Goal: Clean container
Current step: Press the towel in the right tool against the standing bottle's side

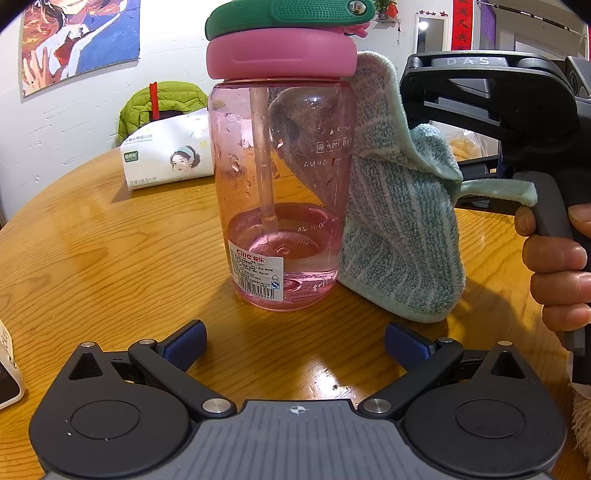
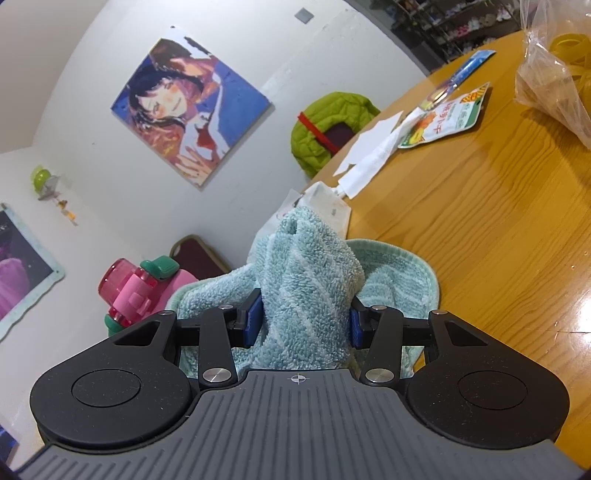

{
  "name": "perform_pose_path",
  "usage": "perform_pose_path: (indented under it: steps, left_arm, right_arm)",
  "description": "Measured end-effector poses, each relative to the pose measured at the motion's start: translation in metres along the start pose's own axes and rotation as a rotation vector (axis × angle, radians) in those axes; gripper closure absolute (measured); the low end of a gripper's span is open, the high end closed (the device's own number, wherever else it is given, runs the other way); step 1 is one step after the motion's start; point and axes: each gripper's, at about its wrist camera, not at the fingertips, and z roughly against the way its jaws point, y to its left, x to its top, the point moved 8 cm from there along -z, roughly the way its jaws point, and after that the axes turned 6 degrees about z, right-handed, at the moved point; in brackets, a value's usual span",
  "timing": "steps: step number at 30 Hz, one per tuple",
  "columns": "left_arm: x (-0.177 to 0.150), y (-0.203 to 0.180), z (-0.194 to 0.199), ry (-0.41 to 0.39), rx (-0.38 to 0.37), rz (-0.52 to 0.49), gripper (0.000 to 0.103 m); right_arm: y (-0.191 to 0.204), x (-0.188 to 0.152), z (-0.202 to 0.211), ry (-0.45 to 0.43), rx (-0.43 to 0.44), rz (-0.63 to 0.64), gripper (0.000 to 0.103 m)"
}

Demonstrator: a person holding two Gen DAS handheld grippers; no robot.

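- Pink bottle (image 1: 282,192) stands upright on the wooden tabletop (image 1: 92,251), right in front of our left hand-held gripper (image 1: 295,343); we see a straw inside it and a white barcode label (image 1: 256,273) low on its wall.
- Its pink lid (image 1: 280,53) is closed, with a green flip handle (image 1: 288,14) on top.
- Our left hand-held gripper is spread wide with nothing between its blue pads (image 1: 184,343); the bottle sits just beyond the tips, not touched.
- Our right hand-held gripper (image 2: 304,321) is clamped on a bunched fold of the teal towel (image 2: 310,284), blue pads (image 2: 253,321) pressing into the cloth from both sides.
- From the left wrist view, the towel (image 1: 399,221) hangs against the bottle's right side, from just under the lid down to the tabletop, and part of it shows through the clear pink wall.
- A hand (image 1: 557,266) grips the handle of the right tool at the frame's edge.
- Behind the bottle lies a white tissue pack (image 1: 166,158); a green jacket (image 1: 162,105) sits beyond the table edge.
- In the right wrist view, a snack packet (image 2: 447,118) and a plastic bag (image 2: 554,66) lie well apart from the towel.
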Motion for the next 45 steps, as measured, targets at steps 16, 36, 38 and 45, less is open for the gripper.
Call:
perform_pose_path:
  steps: [16,36,38,45]
  left_arm:
    - [0.0,0.0,0.0,0.0,0.0,0.0,0.0]
    - [0.0,0.0,0.0,0.0,0.001,-0.001,0.0]
    - [0.0,0.0,0.0,0.0,0.001,-0.001,0.0]
    - [0.0,0.0,-0.001,0.0,0.001,-0.001,0.0]
  right_arm:
    - [0.008,-0.002,0.0,0.029,-0.015,-0.008,0.053]
    - [0.007,-0.003,0.0,0.037,-0.009,-0.016,0.053]
    - [0.007,-0.003,0.0,0.038,-0.008,-0.017,0.053]
    - [0.006,-0.004,0.0,0.042,-0.008,-0.021,0.053]
